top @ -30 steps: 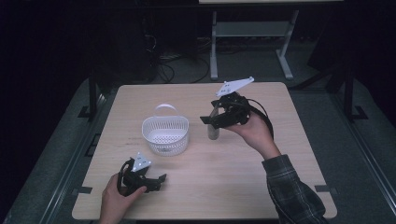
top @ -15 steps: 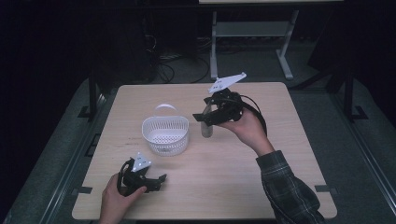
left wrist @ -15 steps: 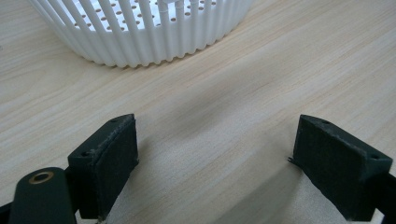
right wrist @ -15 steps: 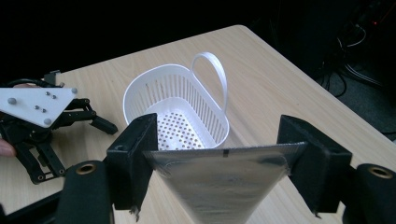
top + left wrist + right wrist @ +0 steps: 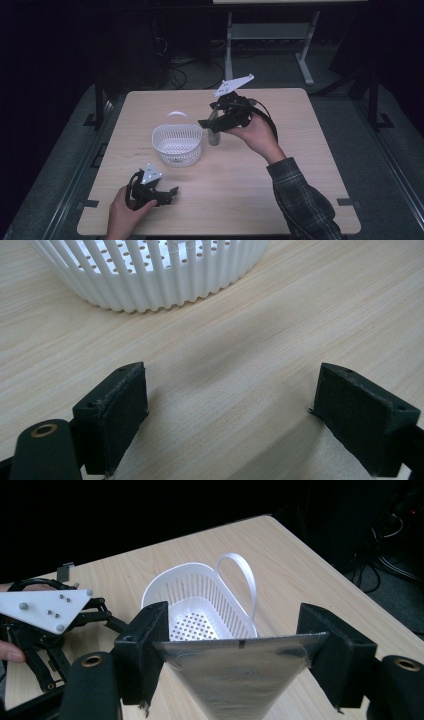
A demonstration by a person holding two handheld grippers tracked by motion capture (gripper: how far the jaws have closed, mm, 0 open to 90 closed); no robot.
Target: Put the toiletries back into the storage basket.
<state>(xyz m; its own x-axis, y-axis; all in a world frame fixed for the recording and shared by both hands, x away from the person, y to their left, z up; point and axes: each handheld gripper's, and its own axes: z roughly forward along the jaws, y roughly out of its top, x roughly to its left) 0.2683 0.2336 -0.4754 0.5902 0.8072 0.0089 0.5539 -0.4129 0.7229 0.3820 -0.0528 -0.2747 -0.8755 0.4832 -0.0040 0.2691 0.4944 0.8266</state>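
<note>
One basket point(image 5: 177, 144) sits just beside the right gripper point(image 5: 235, 645), clamped on one pouch point(image 5: 235, 675); left gripper point(image 5: 230, 410) jaws apart on the counter point(image 5: 300, 130).

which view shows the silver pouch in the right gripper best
The right gripper view: the silver pouch sits close up, its sealed top edge clamped between the right gripper fingers. In the high view the pouch is a small grey shape hanging beside the white basket, partly behind the gripper.
</note>
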